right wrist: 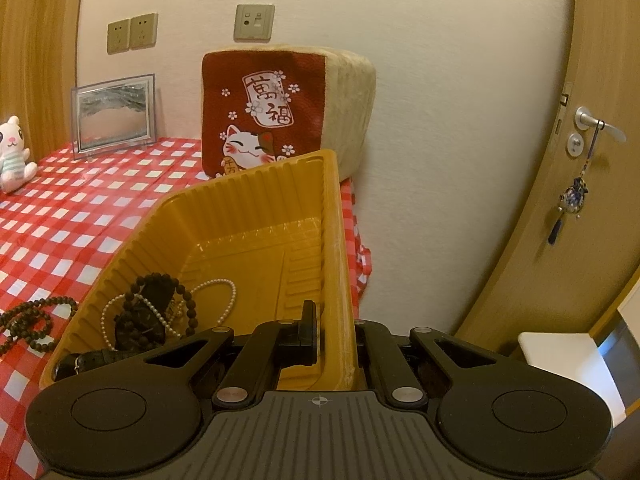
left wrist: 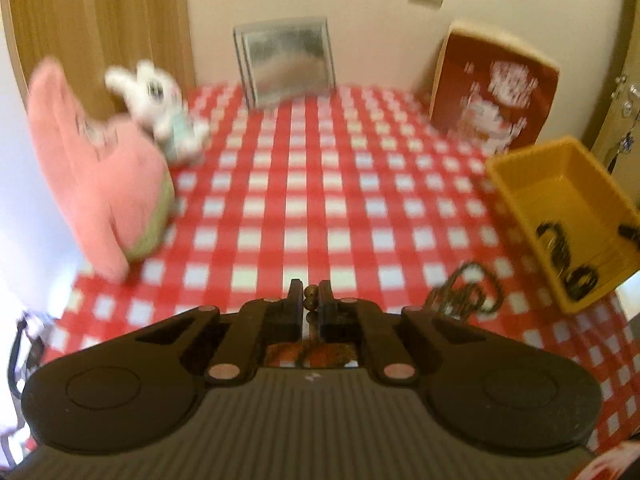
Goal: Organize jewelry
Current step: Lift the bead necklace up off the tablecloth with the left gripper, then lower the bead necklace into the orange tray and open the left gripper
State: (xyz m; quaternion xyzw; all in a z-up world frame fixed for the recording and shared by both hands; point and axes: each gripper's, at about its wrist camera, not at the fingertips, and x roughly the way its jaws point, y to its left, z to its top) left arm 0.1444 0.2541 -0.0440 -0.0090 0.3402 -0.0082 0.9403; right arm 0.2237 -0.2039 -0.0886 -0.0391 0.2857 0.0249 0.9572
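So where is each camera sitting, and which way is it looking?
Left wrist: rides the left gripper, looks down across the checkered table; its fingers pinch a brown bead strand.
Right wrist: rides the right gripper, faces the wall; fingers clamp the yellow tray wall.
Both show: tray, cat cushion, picture frame, white plush.
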